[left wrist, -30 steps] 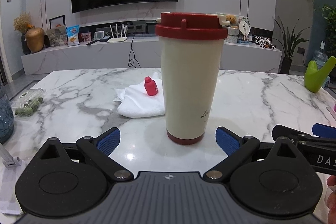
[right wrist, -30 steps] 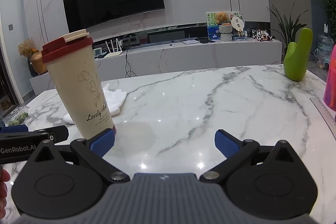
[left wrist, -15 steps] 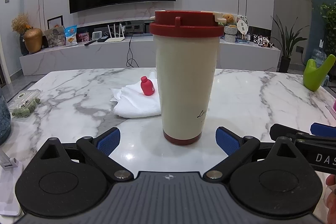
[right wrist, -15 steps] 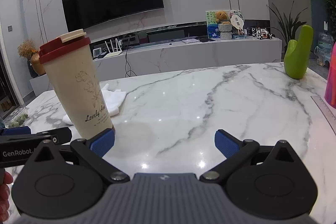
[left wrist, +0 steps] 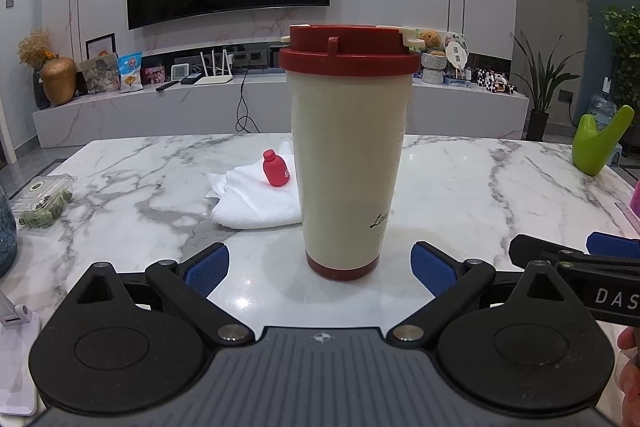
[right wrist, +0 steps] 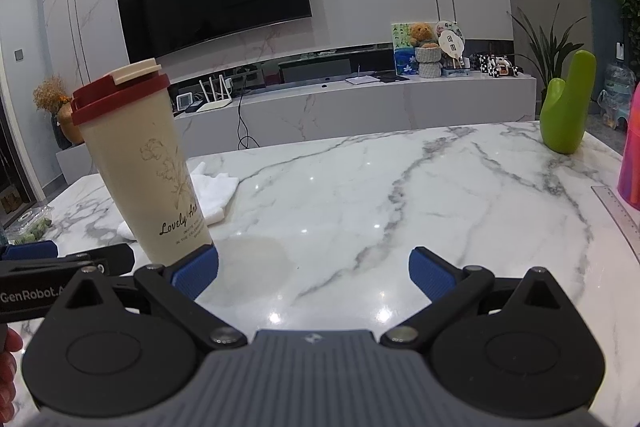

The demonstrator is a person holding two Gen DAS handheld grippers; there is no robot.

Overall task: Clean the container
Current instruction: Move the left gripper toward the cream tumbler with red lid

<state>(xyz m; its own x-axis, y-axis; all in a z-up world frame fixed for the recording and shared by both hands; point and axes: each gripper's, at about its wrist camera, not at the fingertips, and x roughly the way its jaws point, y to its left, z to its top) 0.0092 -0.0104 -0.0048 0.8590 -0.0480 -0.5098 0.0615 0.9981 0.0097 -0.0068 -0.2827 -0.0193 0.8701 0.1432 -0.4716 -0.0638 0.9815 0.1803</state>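
The left hand-held gripper (left wrist: 320, 263) hovers low over the desk (left wrist: 480, 187) with its blue-padded fingers (left wrist: 206, 267) spread wide and nothing between them; the cream tumbler (left wrist: 348, 163) stands upright just beyond the gap, roughly centred between the two pads and not touched by either. The tumbler has a dark red lid (left wrist: 349, 49) still on it, a cream flip tab at the lid's top, and a dark red base ring resting on the marble. The right hand-held gripper (right wrist: 314, 273) is likewise spread wide and empty, sitting to the right of the tumbler (right wrist: 148, 171); in its view the tumbler rises directly behind its left pad (right wrist: 196, 275), though whether pad and tumbler touch cannot be told. Behind the tumbler and to its left lies a folded white cloth (left wrist: 256, 199) with a small red bottle (left wrist: 275, 167) resting on it. Far to the tumbler's left, near the desk edge, sits a clear plastic box (left wrist: 42, 201) of green items. Well to the tumbler's right stands a green vase-like object (right wrist: 566, 107).
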